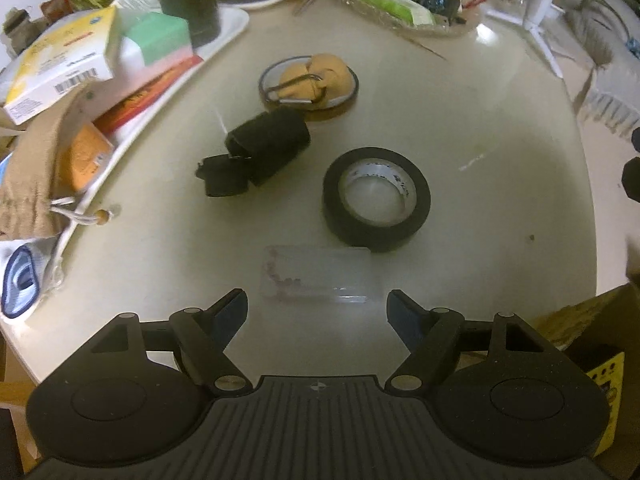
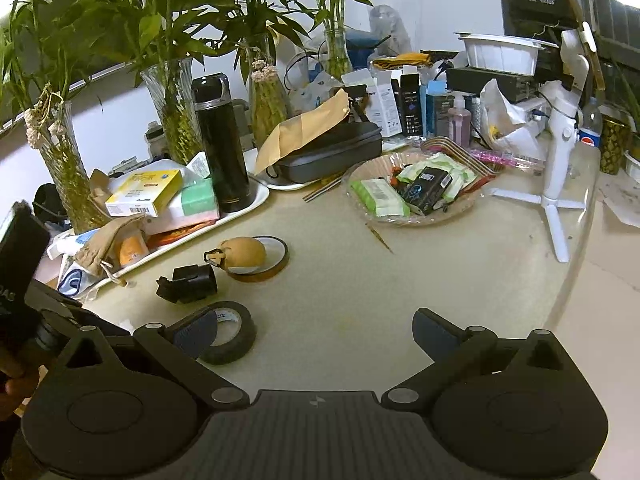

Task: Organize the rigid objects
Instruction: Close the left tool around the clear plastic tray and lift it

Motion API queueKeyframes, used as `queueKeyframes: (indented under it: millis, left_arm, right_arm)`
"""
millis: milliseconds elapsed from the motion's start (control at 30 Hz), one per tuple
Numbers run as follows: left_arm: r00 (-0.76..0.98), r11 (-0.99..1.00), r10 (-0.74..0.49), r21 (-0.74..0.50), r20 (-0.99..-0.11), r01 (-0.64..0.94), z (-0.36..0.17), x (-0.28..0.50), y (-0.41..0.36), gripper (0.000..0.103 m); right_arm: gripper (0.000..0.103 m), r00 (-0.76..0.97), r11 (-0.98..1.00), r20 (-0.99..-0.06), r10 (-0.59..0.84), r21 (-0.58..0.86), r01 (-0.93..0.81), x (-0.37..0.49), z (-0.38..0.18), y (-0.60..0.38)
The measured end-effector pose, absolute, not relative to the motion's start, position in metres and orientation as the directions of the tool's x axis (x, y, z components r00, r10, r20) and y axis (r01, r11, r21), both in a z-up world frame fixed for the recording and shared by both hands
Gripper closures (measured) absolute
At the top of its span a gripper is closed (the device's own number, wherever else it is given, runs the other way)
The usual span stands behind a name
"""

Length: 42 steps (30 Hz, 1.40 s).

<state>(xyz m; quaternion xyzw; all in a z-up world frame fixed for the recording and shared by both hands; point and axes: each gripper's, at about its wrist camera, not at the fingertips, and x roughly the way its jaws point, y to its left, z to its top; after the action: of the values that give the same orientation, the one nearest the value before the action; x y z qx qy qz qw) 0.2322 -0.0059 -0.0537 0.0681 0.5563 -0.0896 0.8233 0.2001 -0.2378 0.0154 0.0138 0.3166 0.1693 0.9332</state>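
Left wrist view: both grippers' fingers spread wide, empty, clear case just ahead.

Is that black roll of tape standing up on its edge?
No, the black roll of tape lies flat on the table, its open core facing up.

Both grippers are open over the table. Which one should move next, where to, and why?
Probably ease the left gripper forward and down onto the clear plastic box. Its jaws stand open and empty, the box lies flat just ahead between them, apart from the black tape roll. The right gripper faces bare table, so it can wait.
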Motion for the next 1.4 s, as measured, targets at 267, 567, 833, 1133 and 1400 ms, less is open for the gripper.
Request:
queueKeyframes:
  millis: [267,567,833,1133,1400]
  left_arm:
    - [0.34,0.985,-0.051,0.008,-0.939,0.17,-0.056,0.245,-0.001,0.027]
    - [0.294,0.985,-0.046,0.006,-0.955,0.173,-0.066,0.257,-0.006,0.028]
    - [0.324,0.984,-0.042,0.016,-0.945,0.177,-0.061,0.249,-0.01,0.037]
    - [0.435,0.991,-0.056,0.003,-0.899,0.135,-0.033,0.234,0.004,0.036]
    - [0.534,0.994,-0.067,-0.012,-0.843,0.105,-0.009,0.216,0.018,0.037]
  right_arm:
    - [0.0,0.742,0.939,-0.581,0.333,0.136,-0.315,0.199,0.017,-0.238]
    - [0.0,0.743,0.939,-0.579,0.336,0.151,-0.308,0.2,0.018,-0.238]
    - [0.0,0.736,0.939,-0.587,0.336,0.148,-0.311,0.206,0.017,-0.235]
    - [0.0,0.698,0.927,-0.623,0.353,0.13,-0.353,0.218,0.014,-0.216]
    - [0.0,0.651,0.914,-0.668,0.361,0.114,-0.39,0.225,0.01,-0.193]
